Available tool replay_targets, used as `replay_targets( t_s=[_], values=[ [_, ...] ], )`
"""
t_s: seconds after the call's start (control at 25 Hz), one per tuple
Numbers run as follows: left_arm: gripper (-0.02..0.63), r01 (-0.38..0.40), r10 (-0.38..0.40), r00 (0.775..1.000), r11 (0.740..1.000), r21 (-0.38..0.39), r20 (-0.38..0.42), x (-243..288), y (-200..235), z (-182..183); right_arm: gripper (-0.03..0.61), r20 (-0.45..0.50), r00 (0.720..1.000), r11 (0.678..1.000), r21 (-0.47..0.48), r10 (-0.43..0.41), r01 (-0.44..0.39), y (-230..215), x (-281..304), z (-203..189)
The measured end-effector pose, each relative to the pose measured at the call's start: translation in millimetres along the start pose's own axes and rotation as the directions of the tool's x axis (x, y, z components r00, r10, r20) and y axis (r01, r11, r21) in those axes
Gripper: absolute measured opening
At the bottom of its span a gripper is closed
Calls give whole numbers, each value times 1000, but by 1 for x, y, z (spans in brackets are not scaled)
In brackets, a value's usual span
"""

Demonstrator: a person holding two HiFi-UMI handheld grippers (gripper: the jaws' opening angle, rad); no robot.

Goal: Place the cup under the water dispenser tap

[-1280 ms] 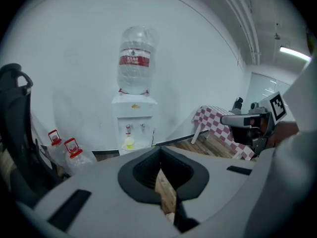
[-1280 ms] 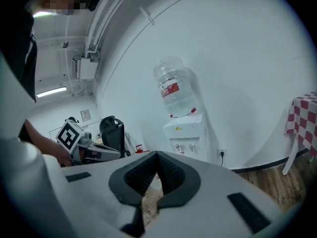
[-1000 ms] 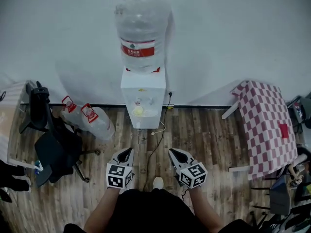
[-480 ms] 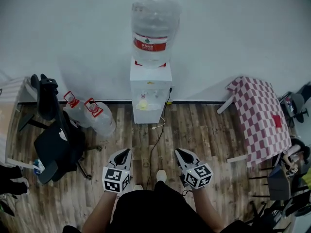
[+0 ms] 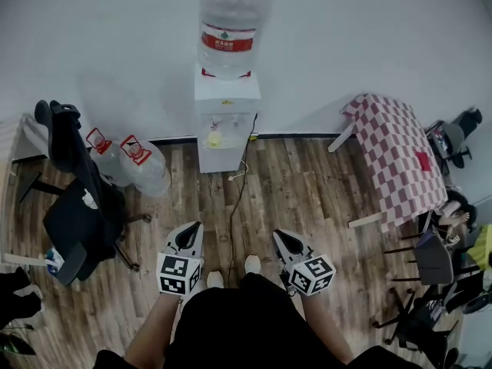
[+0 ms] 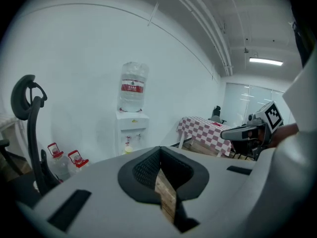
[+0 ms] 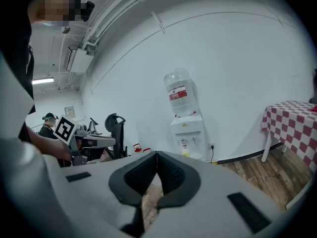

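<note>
The white water dispenser (image 5: pixel 224 121) stands against the far wall with a big clear bottle (image 5: pixel 228 29) on top. A small yellow cup (image 5: pixel 214 138) sits in its recess below the taps. The left gripper view shows the dispenser (image 6: pixel 132 128) and cup (image 6: pixel 128 150) far off, and so does the right gripper view, dispenser (image 7: pixel 188 133) and cup (image 7: pixel 185 153). My left gripper (image 5: pixel 191 231) and right gripper (image 5: pixel 278 237) hover close to my body over the wooden floor, well short of the dispenser. Both are shut with nothing between their pads.
Two spare water jugs (image 5: pixel 127 164) lie left of the dispenser, beside a black office chair (image 5: pixel 73 198). A red-checked table (image 5: pixel 396 156) stands at the right, with chairs and clutter behind it. A black cable (image 5: pixel 234 206) runs across the floor from the dispenser toward me.
The dispenser now sits farther from both grippers and higher in the head view. The grippers have drawn back with me and stay shut and empty.
</note>
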State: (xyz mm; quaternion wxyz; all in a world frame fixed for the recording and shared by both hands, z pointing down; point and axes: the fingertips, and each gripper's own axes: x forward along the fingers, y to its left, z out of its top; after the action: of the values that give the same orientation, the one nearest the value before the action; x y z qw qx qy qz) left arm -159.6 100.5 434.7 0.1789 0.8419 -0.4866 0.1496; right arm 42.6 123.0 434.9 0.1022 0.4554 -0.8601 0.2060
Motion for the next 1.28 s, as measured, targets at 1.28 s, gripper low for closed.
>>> replay_targets(
  t_s=[1.28],
  values=[
    [15, -148, 146, 987, 989, 20, 62, 21, -63, 49, 21, 70, 992, 992, -76, 105, -100, -71, -26, 48]
  ],
)
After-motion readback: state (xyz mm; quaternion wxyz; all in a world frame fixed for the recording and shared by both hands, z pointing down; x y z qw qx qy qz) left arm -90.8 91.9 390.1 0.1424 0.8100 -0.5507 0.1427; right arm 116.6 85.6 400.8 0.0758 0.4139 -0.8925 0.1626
